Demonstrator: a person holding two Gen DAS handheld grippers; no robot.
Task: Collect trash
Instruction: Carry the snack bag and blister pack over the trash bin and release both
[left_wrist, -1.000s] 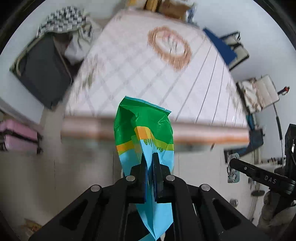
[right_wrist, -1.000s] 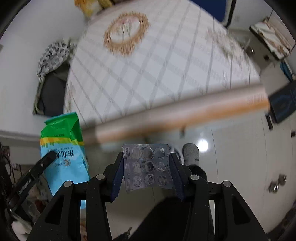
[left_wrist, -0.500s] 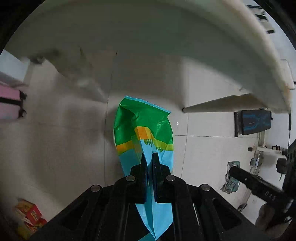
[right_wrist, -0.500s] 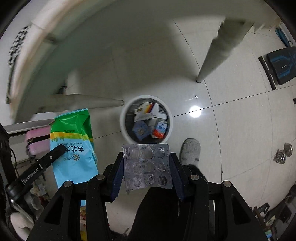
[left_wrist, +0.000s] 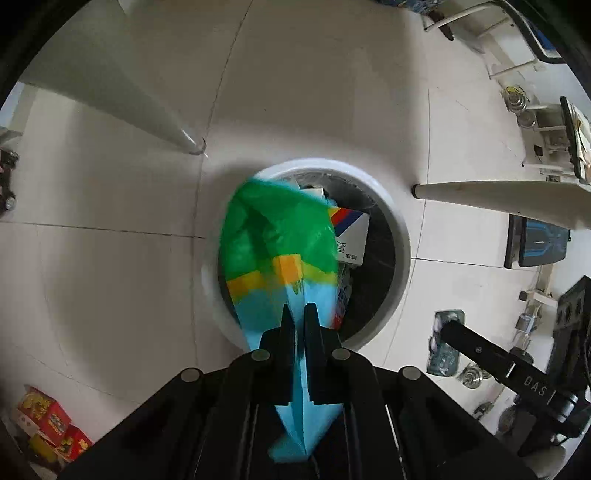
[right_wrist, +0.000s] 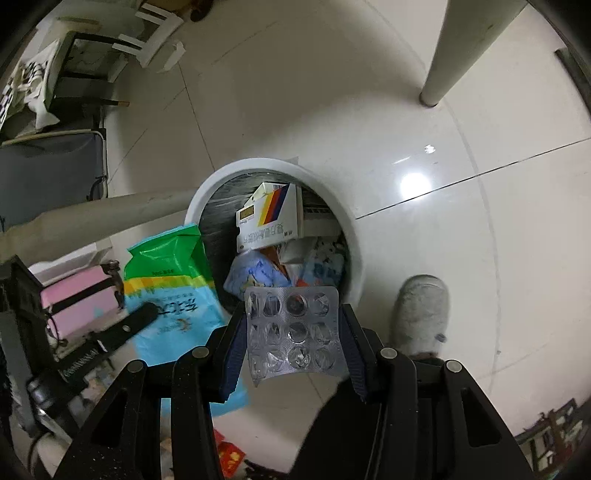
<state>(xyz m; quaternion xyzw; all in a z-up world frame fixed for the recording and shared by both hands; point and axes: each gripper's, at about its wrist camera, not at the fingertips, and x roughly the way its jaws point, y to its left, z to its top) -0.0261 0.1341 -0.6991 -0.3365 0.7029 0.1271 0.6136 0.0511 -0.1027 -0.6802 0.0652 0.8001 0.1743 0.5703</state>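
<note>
Bin (right_wrist: 352, 236), white rim, dark liner, on the floor. Inside: a white box (right_wrist: 271, 218) with red, yellow and blue stripes lying on top, crumpled blue and white wrappers (right_wrist: 255, 275) below it.

Left gripper (left_wrist: 300, 314): jaws pressed together, pinching the lower blue end of the bag (left_wrist: 275, 236); its green top hangs over the left half of the bin mouth in the left wrist view. Right wrist view shows the same bag (right_wrist: 173, 280) at the bin's left rim.

Right gripper (right_wrist: 293, 325): jaws spread to the width of the blister pack (right_wrist: 293, 326) and clamped on its two side edges; pack is flat, silver, held just before the bin's near rim.

Against one second ago: the checked tabletop filled both views then; now both cameras look down on floor and bin. Half a second ago the bin was smaller in the right view and absent from the left. Grips unchanged.

Floor (left_wrist: 110, 288): pale glossy tile, a lamp glare on it. Table legs (right_wrist: 448, 48) stand around the bin. Grey slipper (right_wrist: 423, 314) right of the bin. Pink suitcase (right_wrist: 79, 299) at left. Red boxes (left_wrist: 48, 424) in the left view's lower corner.
</note>
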